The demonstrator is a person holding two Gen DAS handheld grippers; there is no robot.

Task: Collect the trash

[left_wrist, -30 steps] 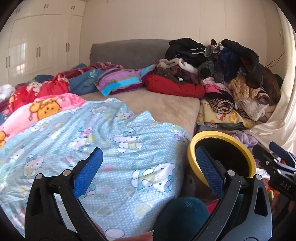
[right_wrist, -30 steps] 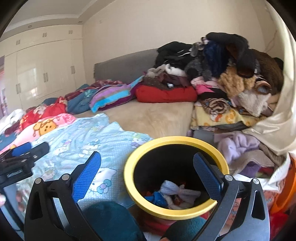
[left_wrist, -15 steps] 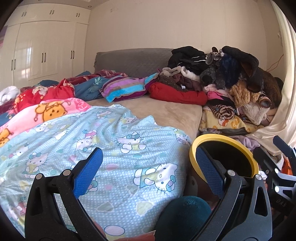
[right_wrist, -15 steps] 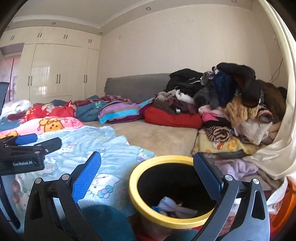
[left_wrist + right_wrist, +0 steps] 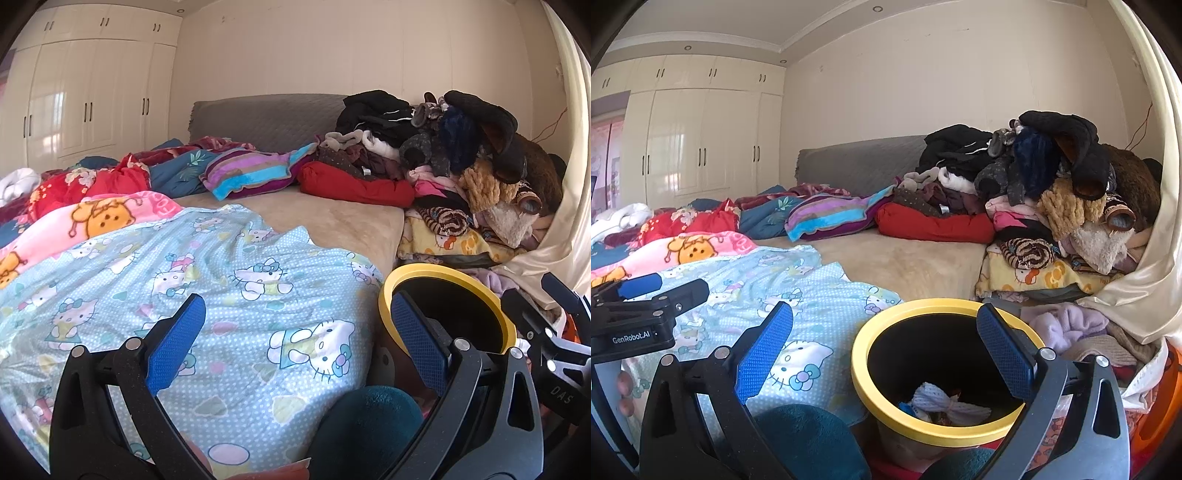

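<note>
Both tools (image 5: 295, 332) (image 5: 882, 343) gape empty; yellow-rimmed bin (image 5: 945, 432) beside the bed's (image 5: 905, 258) edge holds perhaps wrappers; remaining trash unseen

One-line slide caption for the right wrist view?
Open right gripper above yellow-rimmed trash bin holding crumpled trash, beside a cluttered bed.

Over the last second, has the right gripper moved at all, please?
Yes. The right gripper has tilted upward: in its view the grey headboard and the yellow-rimmed bin both sit lower in the picture, and ceiling now shows above the wardrobe.
</note>
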